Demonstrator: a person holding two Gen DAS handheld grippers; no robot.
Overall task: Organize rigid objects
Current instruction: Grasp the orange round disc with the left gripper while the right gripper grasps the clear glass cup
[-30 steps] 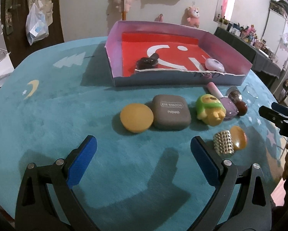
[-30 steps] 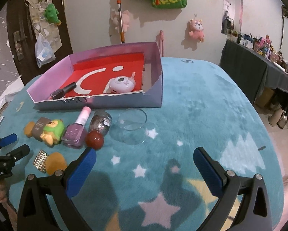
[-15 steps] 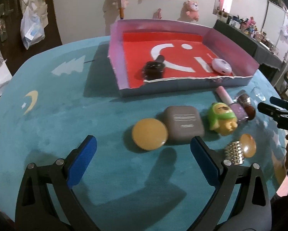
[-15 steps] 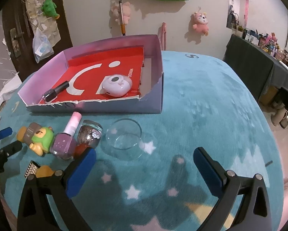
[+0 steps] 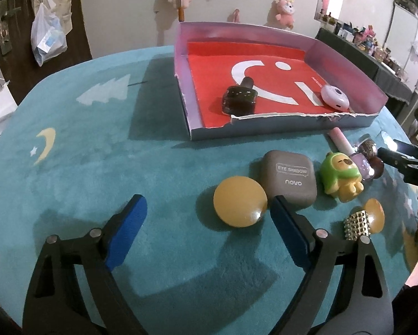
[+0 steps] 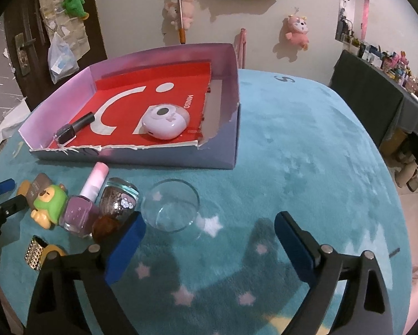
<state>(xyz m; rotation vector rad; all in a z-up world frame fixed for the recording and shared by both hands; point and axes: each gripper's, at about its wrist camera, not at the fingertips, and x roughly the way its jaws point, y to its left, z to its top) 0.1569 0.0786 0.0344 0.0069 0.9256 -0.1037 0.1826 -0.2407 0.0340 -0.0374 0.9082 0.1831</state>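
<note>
Two items lie in the box (image 5: 346, 64), several wait on the surface (image 5: 153, 153); both hand-held grippers, left (image 5: 209, 217) and right (image 6: 209, 231), are closing, empty.

Right gripper (image 6: 209, 229) closing on nothing, its fingers (image 6: 125, 240) flanking a glass bowl (image 6: 170, 205).

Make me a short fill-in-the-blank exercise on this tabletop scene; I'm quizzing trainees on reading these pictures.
1. The grey case beside the yellow disc is printed with the words EYE ____.
2. The box has a floor coloured ____.
3. Inside the box lie a dark nail polish bottle and a pale ____ rounded case.
4. The empty clear glass lies on the ____ mat.

Missing words: SHADOW; red; pink; teal
</note>
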